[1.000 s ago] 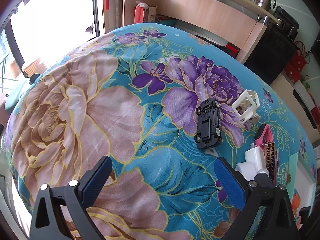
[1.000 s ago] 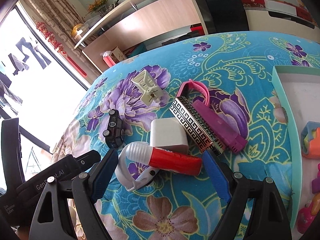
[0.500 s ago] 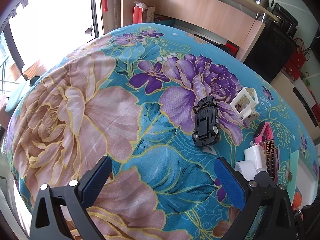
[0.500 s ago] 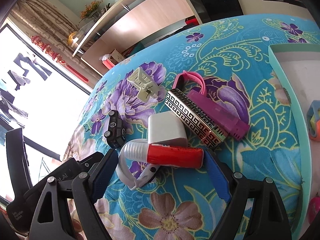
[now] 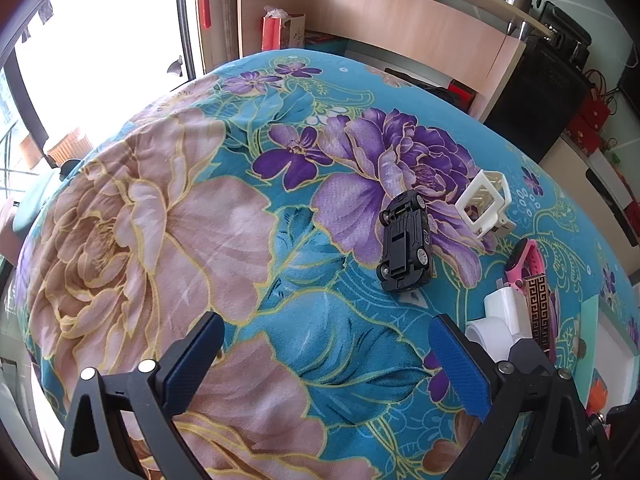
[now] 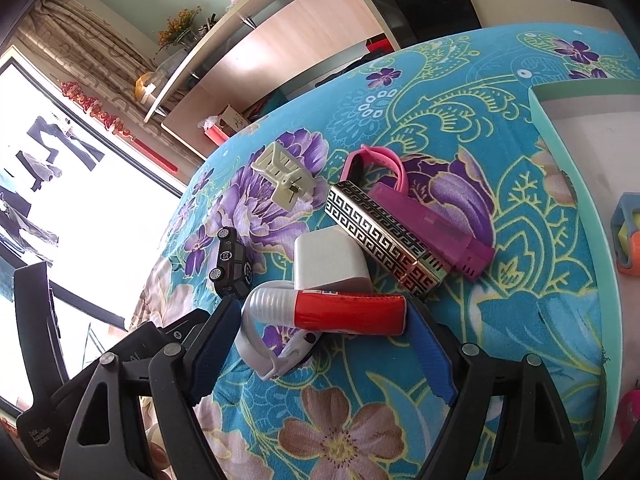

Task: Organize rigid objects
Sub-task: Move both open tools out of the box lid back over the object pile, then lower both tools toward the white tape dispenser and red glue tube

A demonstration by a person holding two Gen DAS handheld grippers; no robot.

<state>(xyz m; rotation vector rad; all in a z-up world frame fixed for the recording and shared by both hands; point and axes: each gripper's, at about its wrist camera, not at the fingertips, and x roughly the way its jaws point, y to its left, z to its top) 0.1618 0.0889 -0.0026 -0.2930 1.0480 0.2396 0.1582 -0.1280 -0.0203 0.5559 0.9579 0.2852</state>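
A red tube with a ribbed clear cap (image 6: 348, 314) lies crosswise on the floral cloth, over a white strap (image 6: 256, 354). My right gripper (image 6: 320, 311) straddles the tube lengthwise. Its jaws are closing, and the blue pads (image 6: 430, 354) sit right at the tube's two ends; no firm press shows. Behind the tube are a white block (image 6: 330, 260), a gold patterned case (image 6: 384, 240), a purple case (image 6: 432, 224) and a pink band (image 6: 380, 160). My left gripper (image 5: 326, 326) hangs open over bare cloth, with a black toy car (image 5: 406, 250) ahead of it.
A cream clip (image 5: 484, 204) lies beyond the car. A teal-rimmed tray (image 6: 568, 184) on the right holds coloured toys (image 6: 628, 236). The cloth-covered surface falls away toward a window on the left. Wooden shelving stands behind.
The right gripper's jaws have narrowed onto the red tube's ends, and its view has rolled slightly. The left gripper has stayed where it was, still open.
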